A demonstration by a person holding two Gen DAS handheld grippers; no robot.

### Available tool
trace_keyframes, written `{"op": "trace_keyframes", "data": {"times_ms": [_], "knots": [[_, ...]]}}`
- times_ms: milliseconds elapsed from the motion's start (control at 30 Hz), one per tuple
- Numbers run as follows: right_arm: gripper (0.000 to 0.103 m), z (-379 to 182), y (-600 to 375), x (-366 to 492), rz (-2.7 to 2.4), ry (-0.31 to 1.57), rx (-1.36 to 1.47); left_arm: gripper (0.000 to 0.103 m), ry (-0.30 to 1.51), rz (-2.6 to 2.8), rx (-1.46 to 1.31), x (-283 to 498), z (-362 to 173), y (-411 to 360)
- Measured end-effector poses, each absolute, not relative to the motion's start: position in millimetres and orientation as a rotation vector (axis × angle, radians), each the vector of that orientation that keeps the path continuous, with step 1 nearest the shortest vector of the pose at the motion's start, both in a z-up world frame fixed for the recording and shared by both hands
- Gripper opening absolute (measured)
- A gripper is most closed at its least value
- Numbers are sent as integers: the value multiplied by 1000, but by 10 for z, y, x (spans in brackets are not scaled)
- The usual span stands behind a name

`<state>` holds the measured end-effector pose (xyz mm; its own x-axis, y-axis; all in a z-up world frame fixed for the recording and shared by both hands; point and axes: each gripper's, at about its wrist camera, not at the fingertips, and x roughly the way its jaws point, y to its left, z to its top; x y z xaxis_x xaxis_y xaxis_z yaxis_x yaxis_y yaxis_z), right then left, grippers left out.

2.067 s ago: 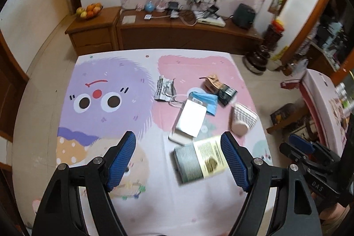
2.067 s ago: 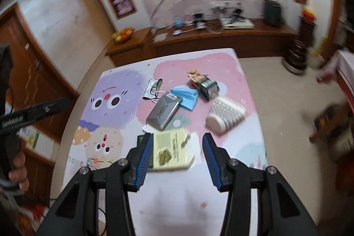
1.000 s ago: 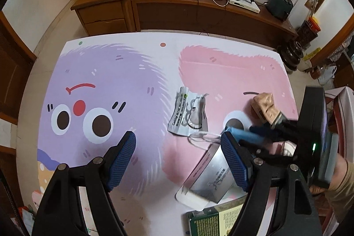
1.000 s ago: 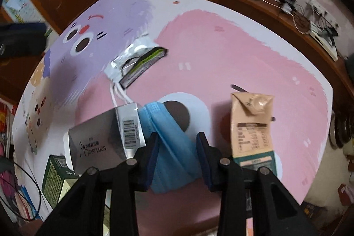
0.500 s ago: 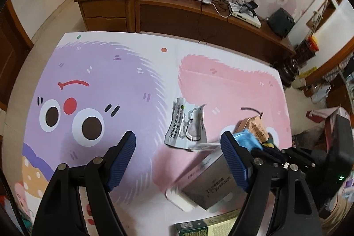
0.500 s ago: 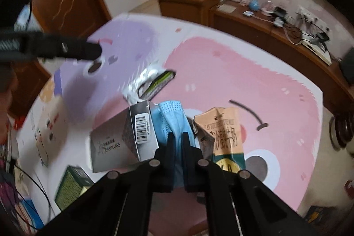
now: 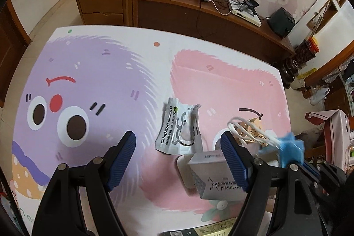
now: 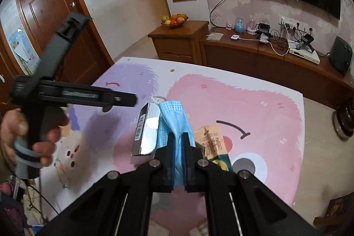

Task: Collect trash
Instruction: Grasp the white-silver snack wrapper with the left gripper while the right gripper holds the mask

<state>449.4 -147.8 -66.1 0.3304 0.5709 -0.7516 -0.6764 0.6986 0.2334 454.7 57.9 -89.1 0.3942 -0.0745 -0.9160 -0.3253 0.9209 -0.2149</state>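
right gripper: black two-finger tool, jaws pinched tight on the crumpled blue disposable face mask; only the fabric's thickness between the pads.
mask position: clamped between the right fingertips, bulk of the fabric fanning out ahead of and above the tips, one strip running back between the fingers. In the left wrist view the mask sits off to the right of the left gripper's right finger, white ear loops trailing out to the left of it.
mask vs table: looks lifted off the surface; exact clearance can't be told.
silver box: silver rectangular carton with a barcode label, just left of the right fingertips, touching the mask's left edge, tipped up on edge. In the left wrist view its near corner is hidden behind the left gripper's right finger.
brown carton: flattened tan and green drink carton, lying just right of the right fingertips on the pink patch.
left gripper: jaws spread wide, nothing between them; held by the left hand, out to the left of the right gripper and above the table.
foil wrapper: torn silver printed sachet, flat on the table ahead of the left fingertips, nearer the right finger, apart from both.
green box: green and yellow box edge at the bottom of the left wrist view, behind the left fingertips.
table: cartoon-monster printed cloth, purple and pink.
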Motion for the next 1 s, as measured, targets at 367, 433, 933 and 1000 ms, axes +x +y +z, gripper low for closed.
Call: {"op": "trace_keyframes", "data": {"times_ms": [367,433,933,1000], "knots": [[5,-634,-1766,4301,772,891,-58,78,1230,162,-360,4758,-1279,439],[5,-655,-1774,4249,771,884,-65,78,1245,169,-350,4804,-1357,412],[4,-645,-1691,3960,823,848,-109,9,1227,231,-287,4826,-1537,258],[4,-619,-1653,3928,829,837,-123,8,1207,255,-269,4763,-1483,278]]}}
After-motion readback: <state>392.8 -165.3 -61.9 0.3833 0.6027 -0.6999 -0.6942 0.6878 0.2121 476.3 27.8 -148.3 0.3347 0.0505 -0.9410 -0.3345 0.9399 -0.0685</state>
